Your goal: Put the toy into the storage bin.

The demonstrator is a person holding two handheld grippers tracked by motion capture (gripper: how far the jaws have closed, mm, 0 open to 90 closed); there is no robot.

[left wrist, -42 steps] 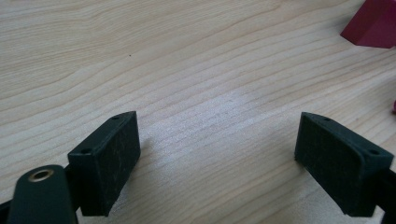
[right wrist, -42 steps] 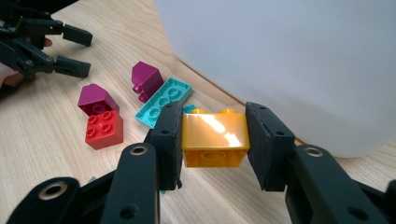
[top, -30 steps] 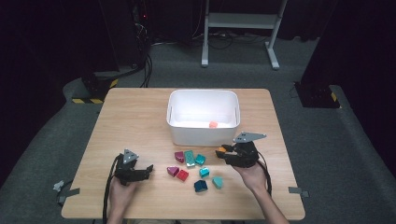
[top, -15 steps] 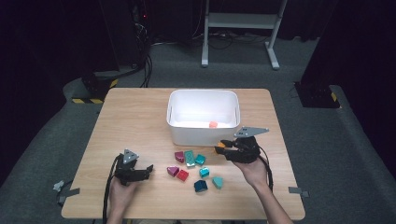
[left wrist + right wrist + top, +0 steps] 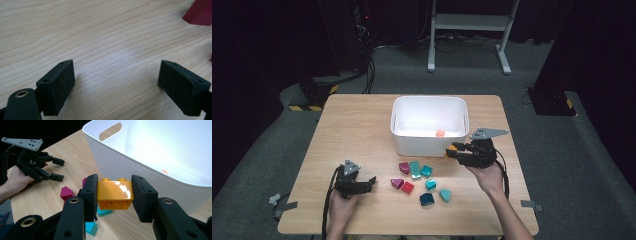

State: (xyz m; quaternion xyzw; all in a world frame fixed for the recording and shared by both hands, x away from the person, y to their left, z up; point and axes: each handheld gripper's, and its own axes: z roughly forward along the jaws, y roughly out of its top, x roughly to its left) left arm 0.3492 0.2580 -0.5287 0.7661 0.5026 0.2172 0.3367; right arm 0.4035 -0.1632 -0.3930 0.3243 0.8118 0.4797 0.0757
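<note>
Here the right gripper (image 5: 114, 195) has its fingers clamped on an orange toy brick (image 5: 114, 194) at lower centre, just outside the white bin (image 5: 150, 170), whose far wall is cut off. The left gripper (image 5: 117, 87) rests on the worktop (image 5: 100, 37), fingers wide apart and empty; a red block (image 5: 200, 12) is cropped at upper right.

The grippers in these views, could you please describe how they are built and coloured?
Both are black. The left gripper and right gripper each carry a grey three-cornered plate and trail a black cable. The pads are flat, black and finely textured, and brass-coloured rivets show at the jaw pivots. Both forearms are bare.
</note>
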